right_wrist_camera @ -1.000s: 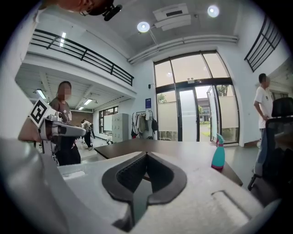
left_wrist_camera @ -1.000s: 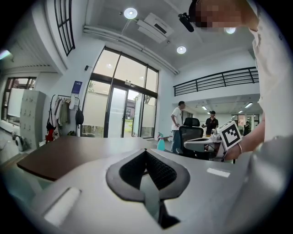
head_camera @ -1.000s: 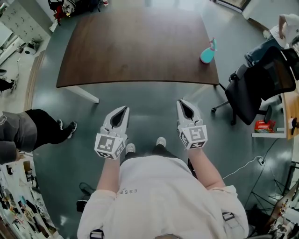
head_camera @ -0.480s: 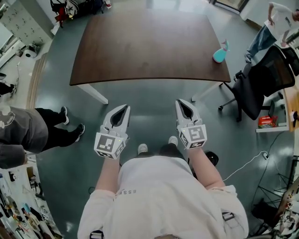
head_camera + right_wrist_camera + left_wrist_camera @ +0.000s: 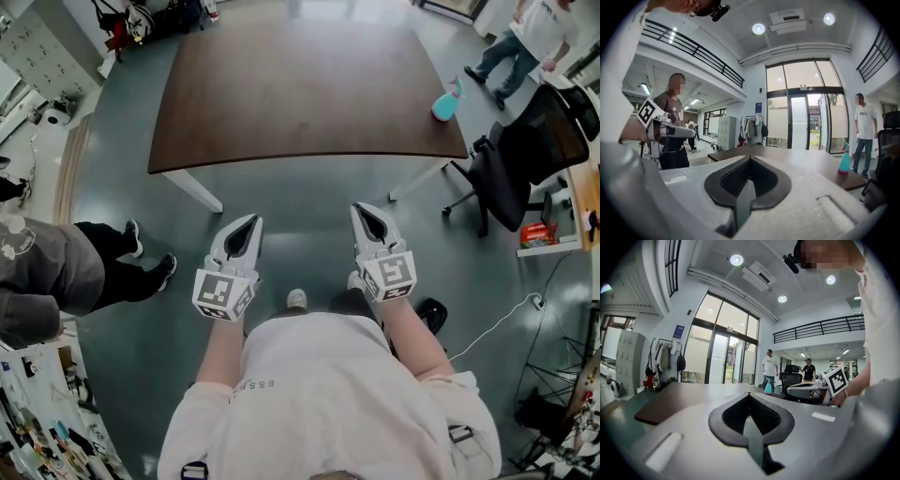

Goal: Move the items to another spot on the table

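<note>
one item shows on the surface (image 5: 300, 94): a spray bottle (image 5: 445, 101), upright at the far right corner, close to the edge. both tongs are over the floor (image 5: 309, 197), well apart from the surface. left tongs (image 5: 252, 218): pressed together, nothing between them. right tongs (image 5: 360, 208): pressed together, nothing between them.

status: this layout fits two stages. either the bottle stands at its old spot and waits to be fetched, or it stands at its new spot and the tongs are clear of it. the pictures do not settle which.

materials, by size:
- floor: grey-green, smooth, glossy.
- surface: dark brown wood-look top, matte, broad slab on white legs.
- office chair (image 5: 520, 159): black, padded, on a castor base, just beside the bottle's corner.
- tongs: pale grey moulded shells; dark ribbed pads that meet at the tip and leave a teardrop gap behind it.
- bottle: teal plastic, cone-shaped body, pale trigger head.
</note>
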